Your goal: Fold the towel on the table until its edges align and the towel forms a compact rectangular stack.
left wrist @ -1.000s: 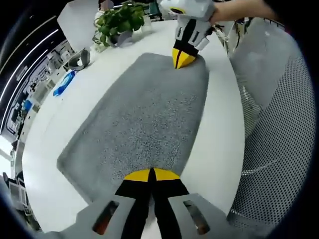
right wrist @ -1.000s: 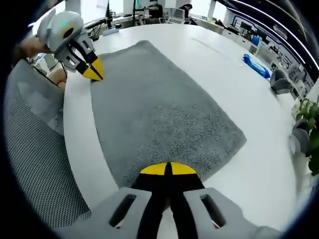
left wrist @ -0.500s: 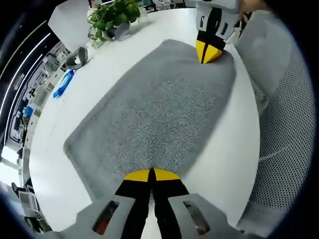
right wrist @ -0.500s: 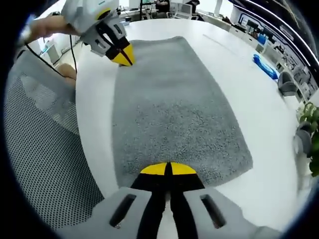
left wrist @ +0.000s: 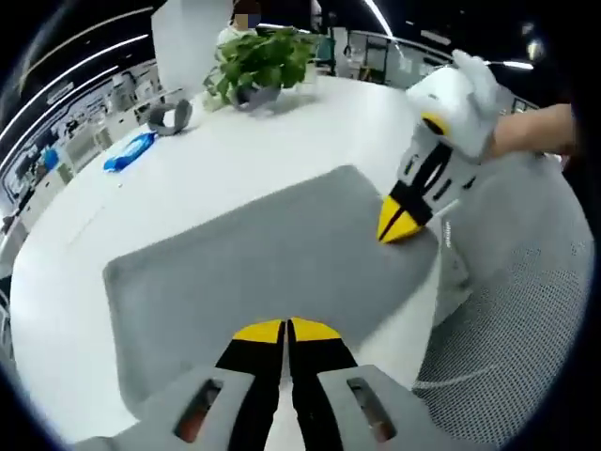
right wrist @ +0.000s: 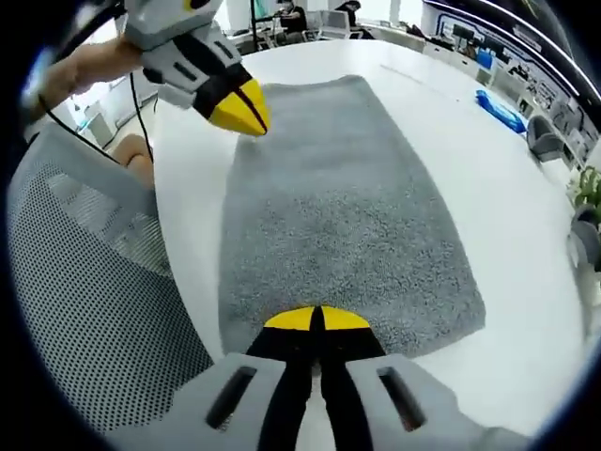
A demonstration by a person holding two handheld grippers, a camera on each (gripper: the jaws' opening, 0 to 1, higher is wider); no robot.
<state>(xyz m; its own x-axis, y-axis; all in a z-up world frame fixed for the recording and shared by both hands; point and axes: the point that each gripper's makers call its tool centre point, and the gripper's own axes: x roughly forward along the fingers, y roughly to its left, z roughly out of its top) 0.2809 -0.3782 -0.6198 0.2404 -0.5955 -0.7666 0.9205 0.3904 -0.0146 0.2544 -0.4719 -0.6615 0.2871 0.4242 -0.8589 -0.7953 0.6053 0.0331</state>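
One grey towel (right wrist: pixel 347 216) lies spread flat on a white table (right wrist: pixel 526 235), its near long edge running between the two pairs of fingertips. The right gripper (right wrist: pixel 315 320) has its yellow-tipped jaws pressed together at one near corner of the towel, apparently pinching the hem; the left gripper (left wrist: pixel 285 330) is likewise clamped at the other near corner. Each tool also appears in the other's view: the left one (right wrist: pixel 239 108) ahead and to the left of the right fingertips, the right one (left wrist: pixel 402 221) ahead and to the right of the left fingertips.

Risk, as a judgement: the pinch at each corner looks shallow, so lifting could let the thick pile slip out of one pair of fingers, and the fold would then land skewed. Unequal lift between the two hands would bring the near edge down at an angle to the far edge. Dragging rather than lifting could bunch the cloth or slide it toward the table edge nearest the fingers.

Beyond the towel's far edge stand a potted plant (left wrist: pixel 261 58), a roll of tape (left wrist: pixel 170 116) and a blue object (left wrist: pixel 129 153), well apart from the cloth. A mesh chair (right wrist: pixel 84 291) sits beside the fingers on the person's side. An open-plan office (right wrist: pixel 329 14) lies beyond.
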